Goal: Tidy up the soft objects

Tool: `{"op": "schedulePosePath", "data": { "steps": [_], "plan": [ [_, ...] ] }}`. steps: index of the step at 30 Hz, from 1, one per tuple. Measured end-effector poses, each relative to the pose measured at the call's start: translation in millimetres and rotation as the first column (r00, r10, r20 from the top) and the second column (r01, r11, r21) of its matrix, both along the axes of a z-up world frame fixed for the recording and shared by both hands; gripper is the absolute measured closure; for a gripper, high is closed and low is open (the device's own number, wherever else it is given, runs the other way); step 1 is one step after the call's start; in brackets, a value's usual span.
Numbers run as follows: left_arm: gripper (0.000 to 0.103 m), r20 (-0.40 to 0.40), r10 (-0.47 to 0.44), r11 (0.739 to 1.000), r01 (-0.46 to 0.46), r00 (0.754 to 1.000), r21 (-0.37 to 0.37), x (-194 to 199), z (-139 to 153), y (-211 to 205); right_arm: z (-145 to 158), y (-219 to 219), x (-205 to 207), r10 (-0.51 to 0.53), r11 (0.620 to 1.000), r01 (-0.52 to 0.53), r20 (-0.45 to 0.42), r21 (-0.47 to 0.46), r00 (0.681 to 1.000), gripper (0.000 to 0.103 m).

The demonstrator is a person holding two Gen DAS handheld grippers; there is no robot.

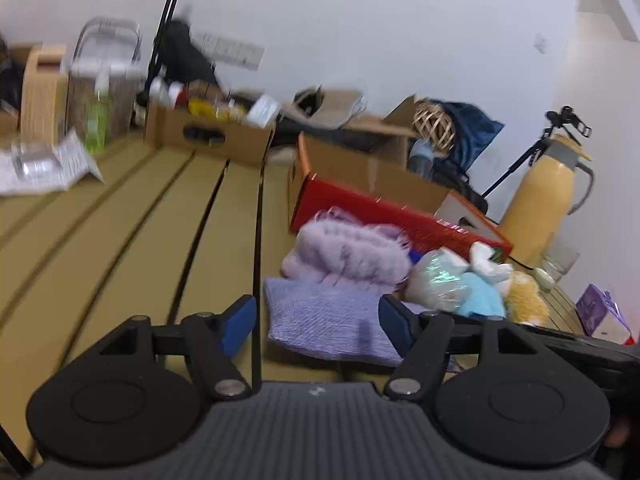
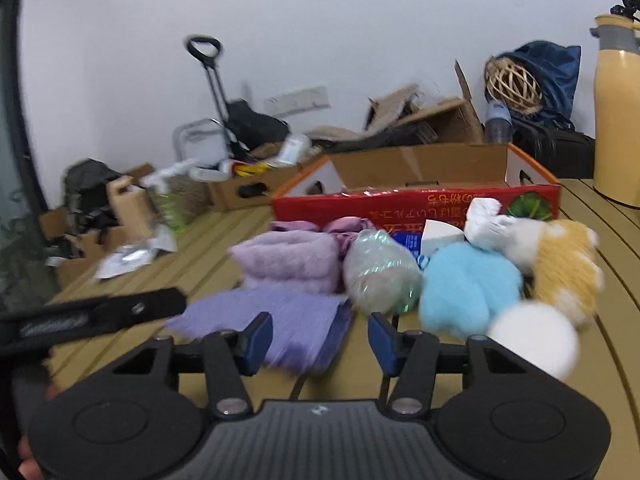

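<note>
We see both grippers, left gripper (image 1: 316, 320) and right gripper (image 2: 320, 338), with jaws apart, holding nothing. A purple cloth (image 1: 328, 320) lies low in the frame's centre, just ahead of them. Behind it sits a red box (image 2: 416, 204).

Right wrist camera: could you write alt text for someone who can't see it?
An open right gripper points at a purple cloth on a slatted table, nothing between its blue fingers. Behind lie a lilac towel, blue plush, yellow plush and a red box.
</note>
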State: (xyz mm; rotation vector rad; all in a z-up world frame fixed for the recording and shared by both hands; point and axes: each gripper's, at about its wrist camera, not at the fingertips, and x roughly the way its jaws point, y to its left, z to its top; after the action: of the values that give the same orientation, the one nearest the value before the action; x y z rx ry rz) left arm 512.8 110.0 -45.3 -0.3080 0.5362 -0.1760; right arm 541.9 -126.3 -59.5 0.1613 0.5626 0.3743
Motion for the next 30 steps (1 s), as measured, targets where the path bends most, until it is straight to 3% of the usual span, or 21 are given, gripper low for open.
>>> {"op": "schedulePosePath", "data": {
  "steps": [1,2,4,5,7,10,12,17,18,22,27,30],
  "plan": [
    [0.045,-0.022,-0.011,1.0,0.011,1.0,-0.014,5,-5,-1,-5,4,11,-0.003,1.0,0.002,-0.014,-0.011,1.0,0.052],
    [0.061,-0.037,-0.025,0.999,0.024,0.999,-0.037,8,-10,1,-9,7,19,-0.005,1.0,0.004,-0.026,-0.024,1.0,0.052],
    [0.068,-0.044,-0.044,0.994,0.039,0.998,-0.101,8,-18,7,-18,15,28,0.01,0.999,-0.012,-0.04,-0.049,0.999,0.052],
    [0.078,-0.043,-0.047,0.992,0.041,0.998,-0.12,6,-20,9,-22,20,29,0.025,0.998,-0.028,-0.044,-0.06,0.999,0.052],
    [0.084,-0.04,-0.062,0.988,0.056,0.997,-0.143,4,-22,9,-23,28,28,0.055,0.994,-0.058,-0.033,-0.094,0.998,0.055],
    [0.087,-0.031,-0.082,0.992,0.079,0.996,-0.098,3,-19,-2,-23,41,25,0.076,0.982,-0.08,-0.029,-0.172,0.997,0.056],
    [0.087,-0.031,-0.088,0.994,0.086,0.996,-0.063,3,-18,-8,-23,50,19,0.096,0.969,-0.093,-0.001,-0.229,0.995,0.064],
    [0.089,-0.028,-0.077,0.996,0.075,0.997,-0.047,-7,-14,-16,-21,55,9,0.142,0.957,-0.126,0.042,-0.263,0.989,0.096],
    [0.09,-0.022,-0.078,0.996,0.077,0.997,-0.04,-13,-11,-19,-19,55,5,0.143,0.957,-0.125,0.052,-0.262,0.988,0.098],
    [0.09,0.024,-0.113,0.993,0.114,0.993,-0.028,-47,8,-36,1,31,-27,0.15,0.975,-0.135,0.077,-0.175,0.986,0.1],
    [0.09,0.08,-0.175,0.983,0.179,0.981,-0.047,-88,30,-62,37,-30,-83,0.096,0.995,-0.094,0.11,-0.023,0.989,0.1],
    [0.09,0.127,-0.219,0.973,0.226,0.967,-0.047,-106,44,-81,50,-55,-111,0.053,0.999,-0.054,0.15,0.004,0.987,0.1]
  ]
}}
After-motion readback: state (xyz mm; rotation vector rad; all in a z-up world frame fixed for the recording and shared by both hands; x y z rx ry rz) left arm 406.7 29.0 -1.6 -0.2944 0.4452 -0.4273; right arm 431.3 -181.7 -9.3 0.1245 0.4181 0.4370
